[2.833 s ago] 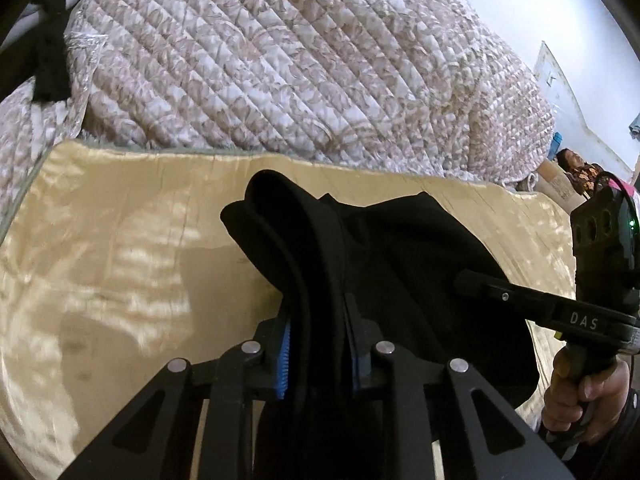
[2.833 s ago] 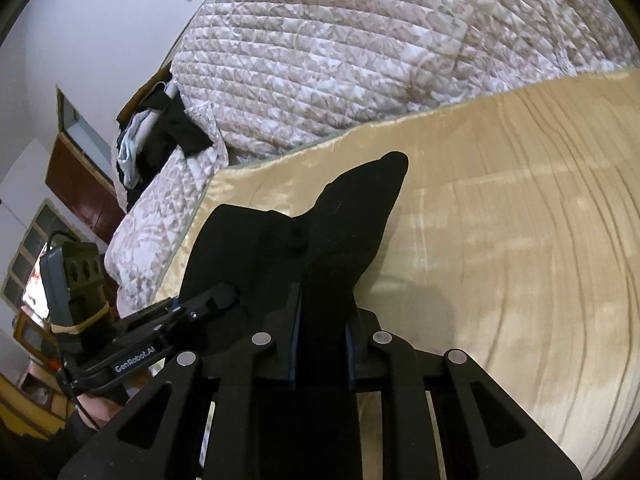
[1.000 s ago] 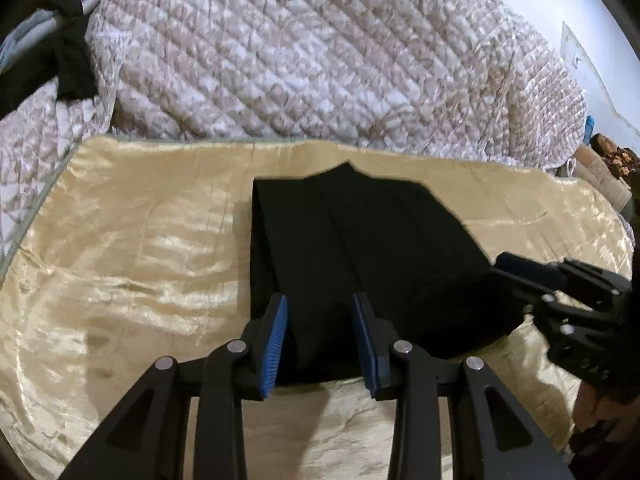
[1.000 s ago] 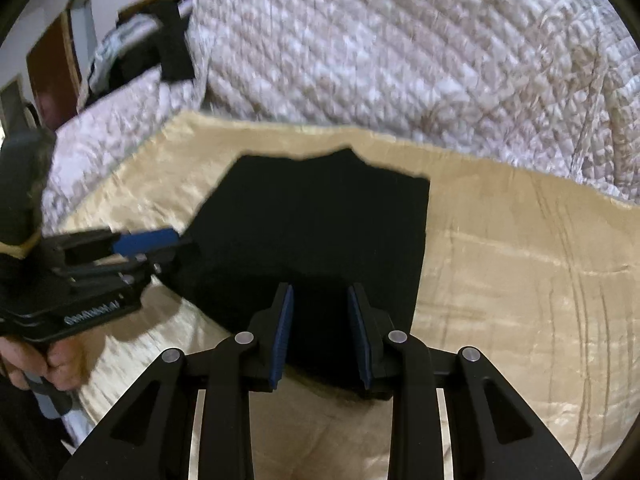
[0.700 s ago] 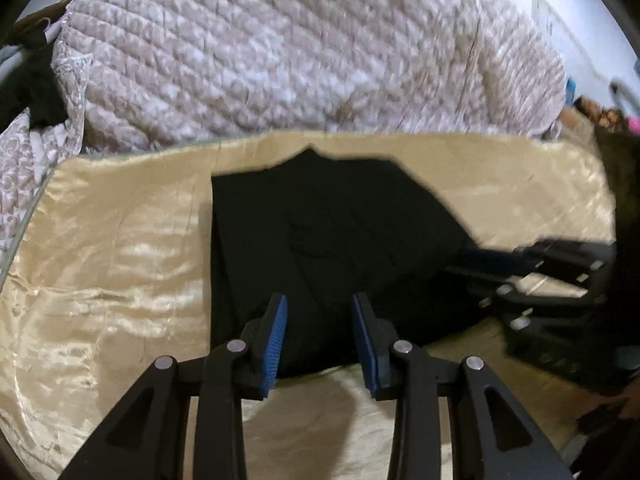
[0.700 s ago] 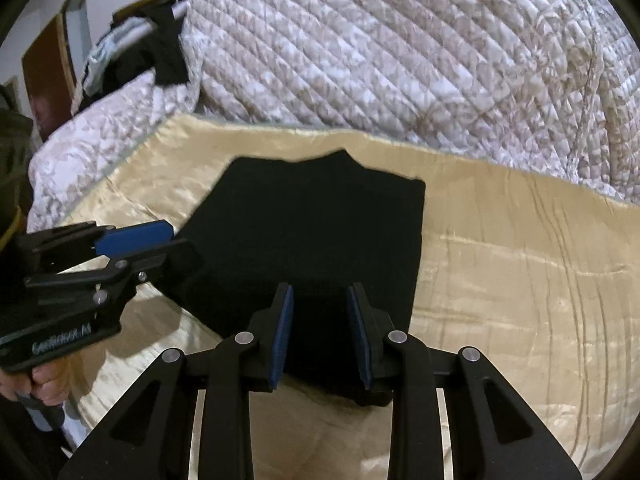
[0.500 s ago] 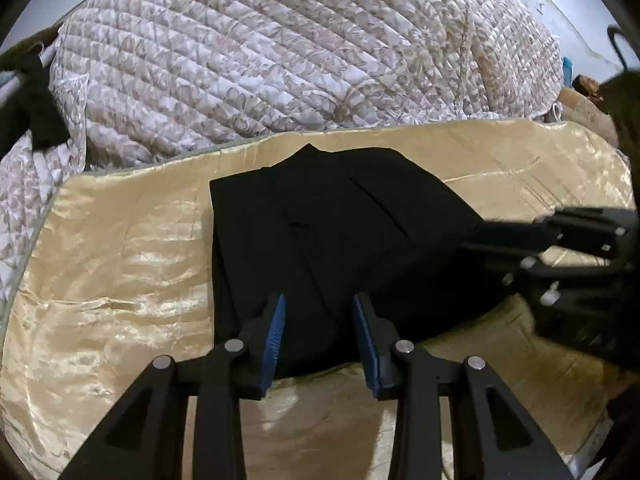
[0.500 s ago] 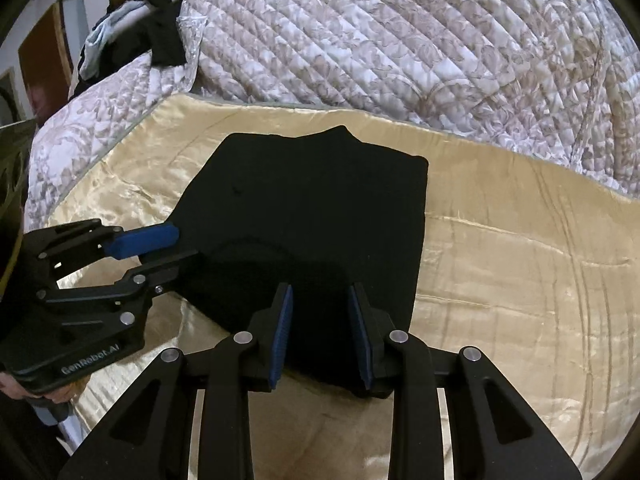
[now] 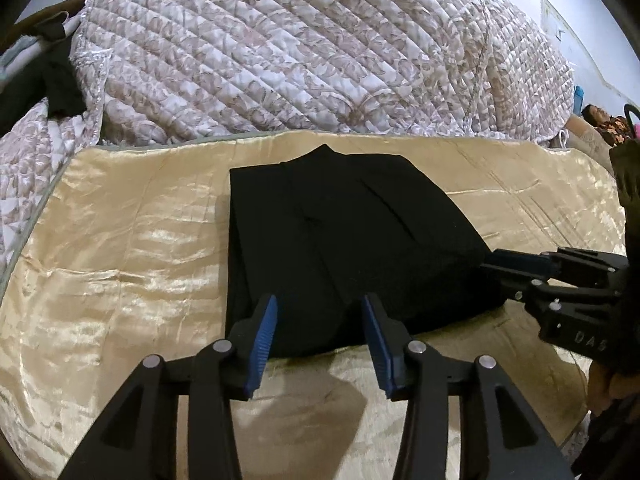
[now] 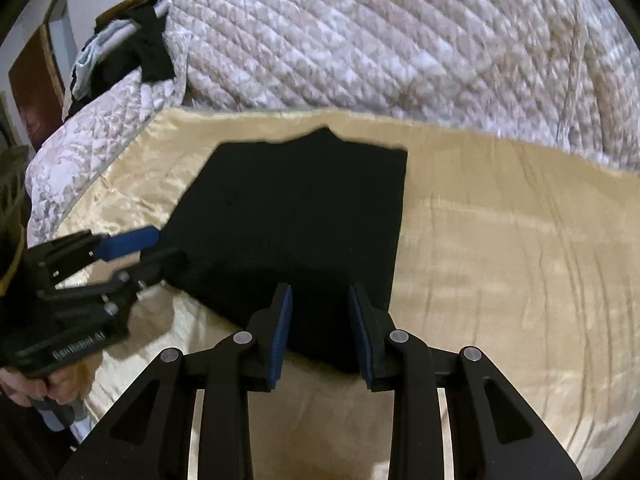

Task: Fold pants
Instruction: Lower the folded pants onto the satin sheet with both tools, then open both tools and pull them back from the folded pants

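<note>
Lying folded beyond both open grippers: pants (image 9: 340, 248).

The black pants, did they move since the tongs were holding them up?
Yes. The black pants came down from the left tongs, which have just been opening, and now lie flat on the gold sheet.

Folded pants on the sheet, with 2 grippers at the near edge.

The pants (image 9: 340, 248) lie flat on the sheet (image 9: 120, 248), about in its middle. Behind the sheet rises the quilt (image 9: 300, 60). The left gripper (image 9: 320, 344) hangs over the near edge of the pants, and the right gripper (image 10: 320, 328) is beside it, at the near right corner. Clothes (image 10: 132, 52) lie behind the quilt, at the far left.
</note>
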